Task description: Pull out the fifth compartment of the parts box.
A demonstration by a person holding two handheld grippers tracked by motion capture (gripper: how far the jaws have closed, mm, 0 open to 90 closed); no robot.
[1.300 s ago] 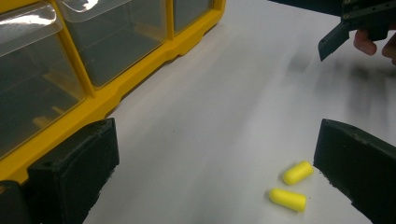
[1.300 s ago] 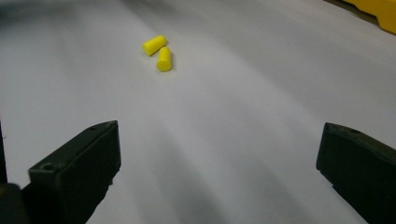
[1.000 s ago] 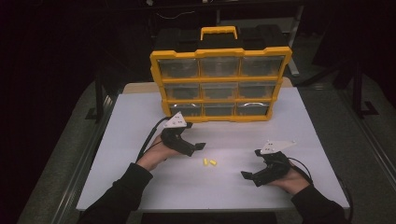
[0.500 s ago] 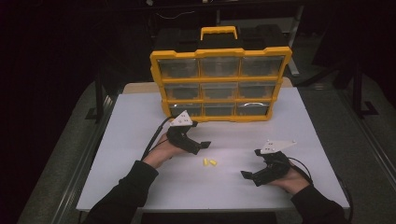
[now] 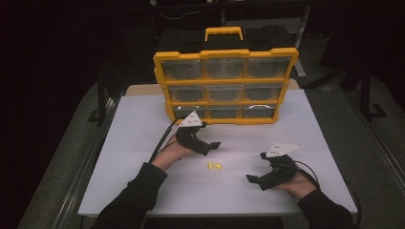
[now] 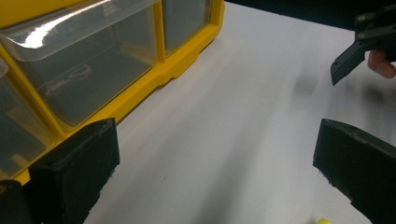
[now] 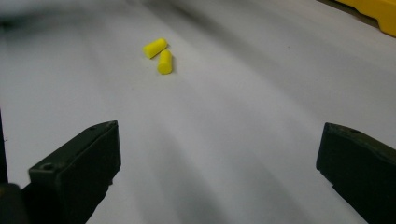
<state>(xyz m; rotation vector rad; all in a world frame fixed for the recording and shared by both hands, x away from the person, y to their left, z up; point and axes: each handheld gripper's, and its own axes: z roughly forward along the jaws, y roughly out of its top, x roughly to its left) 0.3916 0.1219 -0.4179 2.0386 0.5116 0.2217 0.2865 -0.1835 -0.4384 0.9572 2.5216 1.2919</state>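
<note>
Two small yellow foam earplugs lie touching on the white table, between my two grippers. In the right gripper view they sit ahead and to the left, one earplug behind the other earplug. My left gripper hovers just up and left of them, open and holding nothing. In its own view the left gripper has its jaws wide apart, with a yellow earplug tip at the bottom edge. My right gripper rests open near the front right; in its own view, the right gripper is also wide open.
A yellow organiser with clear plastic drawers and a carry handle stands upright at the back of the table. In the left gripper view its lower drawers are close on the left, and the right gripper's jaw shows far off. Dark floor surrounds the table.
My left gripper has shifted a little to the right, closer to the earplugs. The right gripper and the earplugs have stayed put.
</note>
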